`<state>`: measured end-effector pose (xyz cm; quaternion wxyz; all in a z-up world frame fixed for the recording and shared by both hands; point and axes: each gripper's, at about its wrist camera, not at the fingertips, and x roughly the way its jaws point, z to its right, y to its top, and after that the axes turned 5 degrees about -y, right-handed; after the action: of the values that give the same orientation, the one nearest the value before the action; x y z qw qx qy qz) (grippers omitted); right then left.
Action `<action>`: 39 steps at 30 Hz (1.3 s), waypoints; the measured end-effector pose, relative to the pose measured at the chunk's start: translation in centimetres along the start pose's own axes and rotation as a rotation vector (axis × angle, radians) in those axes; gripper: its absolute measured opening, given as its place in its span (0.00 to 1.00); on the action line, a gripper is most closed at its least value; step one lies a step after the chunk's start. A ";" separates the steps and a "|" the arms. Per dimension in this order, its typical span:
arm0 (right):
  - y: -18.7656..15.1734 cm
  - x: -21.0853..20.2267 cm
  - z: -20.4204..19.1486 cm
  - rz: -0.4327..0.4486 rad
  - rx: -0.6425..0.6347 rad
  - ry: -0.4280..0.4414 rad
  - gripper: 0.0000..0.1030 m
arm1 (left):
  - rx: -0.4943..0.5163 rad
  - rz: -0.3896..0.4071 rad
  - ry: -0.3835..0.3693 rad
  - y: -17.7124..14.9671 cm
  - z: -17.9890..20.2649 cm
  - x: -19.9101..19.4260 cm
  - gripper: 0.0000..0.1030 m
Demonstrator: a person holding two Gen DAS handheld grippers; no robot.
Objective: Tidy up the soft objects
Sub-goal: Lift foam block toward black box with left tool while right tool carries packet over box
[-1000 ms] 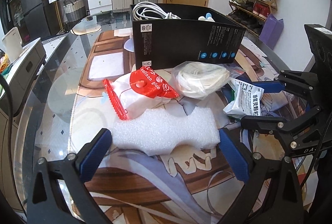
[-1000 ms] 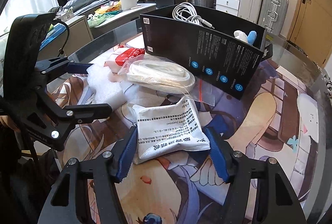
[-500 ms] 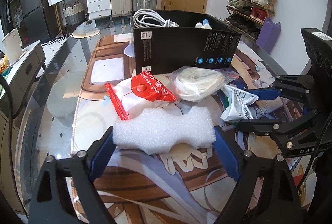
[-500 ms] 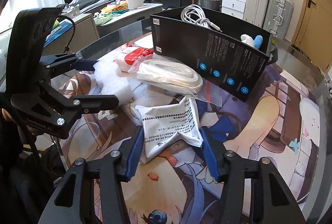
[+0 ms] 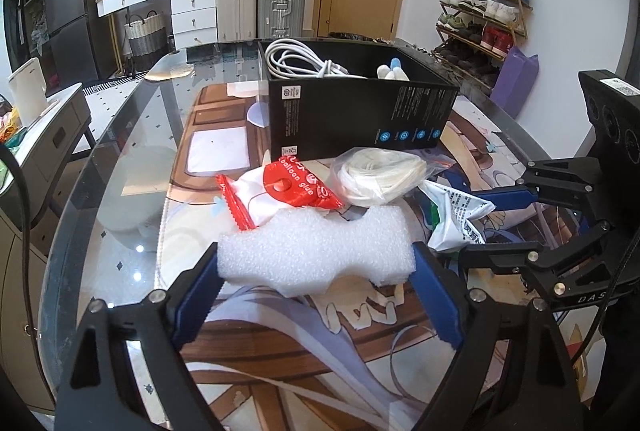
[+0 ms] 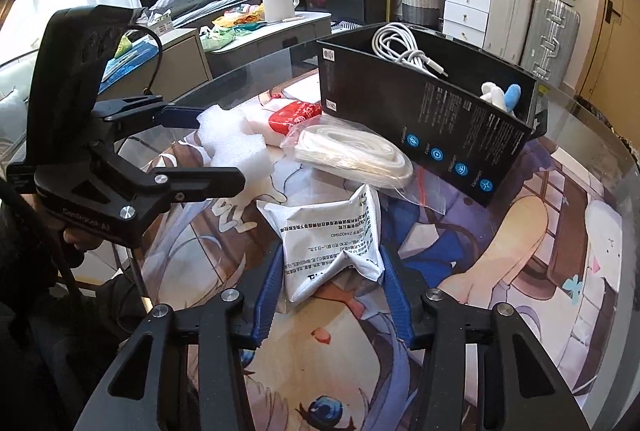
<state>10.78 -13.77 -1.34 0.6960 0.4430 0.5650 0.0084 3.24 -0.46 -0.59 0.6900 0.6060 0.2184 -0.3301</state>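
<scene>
White foam block (image 5: pixel 316 249) clamped end to end between the blue pads of the left gripper (image 5: pixel 316 287), raised just off the table mat (image 5: pixel 352 347); in the right wrist view the same block (image 6: pixel 236 147) sits between that gripper's two fingers. White sachet (image 6: pixel 332 243) with black print pinched and crumpled between the pads of the right gripper (image 6: pixel 330 291), its lower corners folded inward; whether it touches the mat cannot be told. Behind the foam, a red-and-white pack (image 5: pixel 280 191) marked "balloon glue" lies on the mat, and beside it, to the right, a clear bag (image 5: pixel 380 171) holding coiled white cord. Both rest just in front of a black box (image 5: pixel 360 115), open at the top and standing on the mat; inside it, a coiled white cable (image 5: pixel 300 65) toward the left end and a small white-and-blue soft toy (image 5: pixel 392 69) toward the right. The mat, printed with a cartoon figure, covers a glass table (image 5: pixel 120 167)
</scene>
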 end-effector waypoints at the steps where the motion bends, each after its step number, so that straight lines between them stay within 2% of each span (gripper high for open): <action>1: 0.0 -0.1 0.0 0.002 0.000 0.002 0.46 | -0.001 0.003 0.001 0.0 0.0 -0.1 0.87; 8: 0.3 -1.7 -0.3 0.057 -0.001 0.040 0.46 | -0.009 0.031 -0.004 0.4 -0.2 -1.0 0.87; 19: 0.6 -3.4 0.2 0.127 0.028 0.049 0.46 | -0.021 0.065 0.004 0.9 -0.4 -1.9 0.87; 39: 1.5 -5.3 3.0 0.231 0.161 -0.054 0.46 | -0.019 0.128 -0.002 3.8 -0.9 -2.5 0.87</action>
<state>11.98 -17.41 3.66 0.6676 0.5595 0.4902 0.0315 4.34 1.05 3.68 0.7157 0.6118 0.1816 -0.2836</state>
